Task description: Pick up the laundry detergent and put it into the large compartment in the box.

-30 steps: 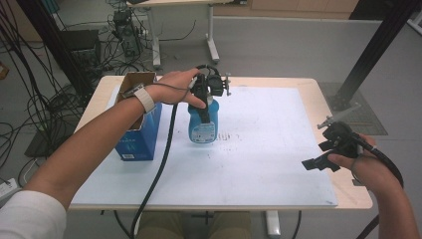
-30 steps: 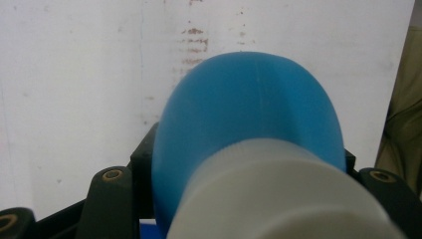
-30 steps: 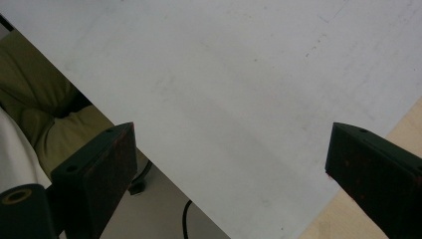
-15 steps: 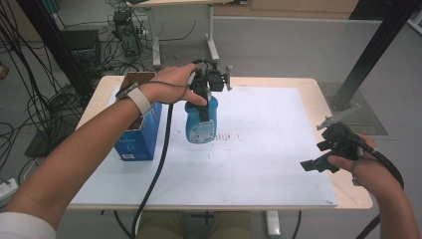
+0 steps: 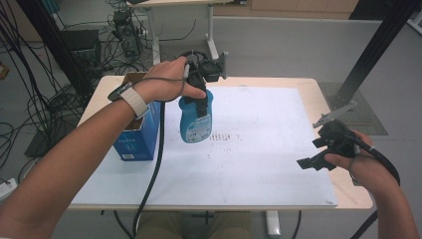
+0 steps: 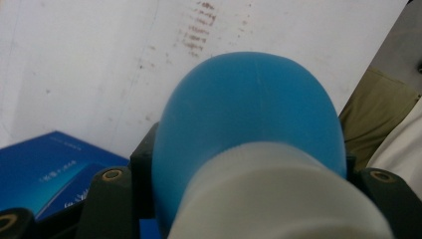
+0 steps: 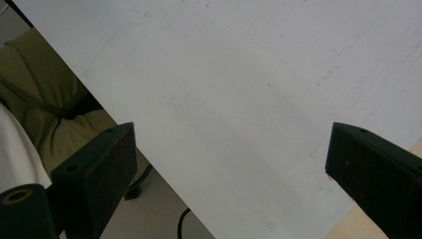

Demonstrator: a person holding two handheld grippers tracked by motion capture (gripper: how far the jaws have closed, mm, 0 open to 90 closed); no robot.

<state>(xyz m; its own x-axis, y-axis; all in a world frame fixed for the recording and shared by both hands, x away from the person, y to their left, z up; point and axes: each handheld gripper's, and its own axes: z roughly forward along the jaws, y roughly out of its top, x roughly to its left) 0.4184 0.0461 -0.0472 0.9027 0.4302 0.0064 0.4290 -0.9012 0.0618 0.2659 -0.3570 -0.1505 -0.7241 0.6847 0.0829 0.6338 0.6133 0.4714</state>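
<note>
White paper on the table [image 5: 259, 164] is giving us a plain working surface. We are holding the blue bottle [image 5: 195, 119] near its white cap in the left gripper [image 5: 201, 94], jaws clamped on it, beside the blue box [image 5: 130, 144]. We are keeping it upright. The right gripper [image 5: 318, 157] is resting with jaws wide, holding nothing.

Wooden-edged table [image 5: 343, 196], white sheet [image 5: 259, 159] covering most of its top, open blue box [image 5: 134, 142] standing at its left
</note>
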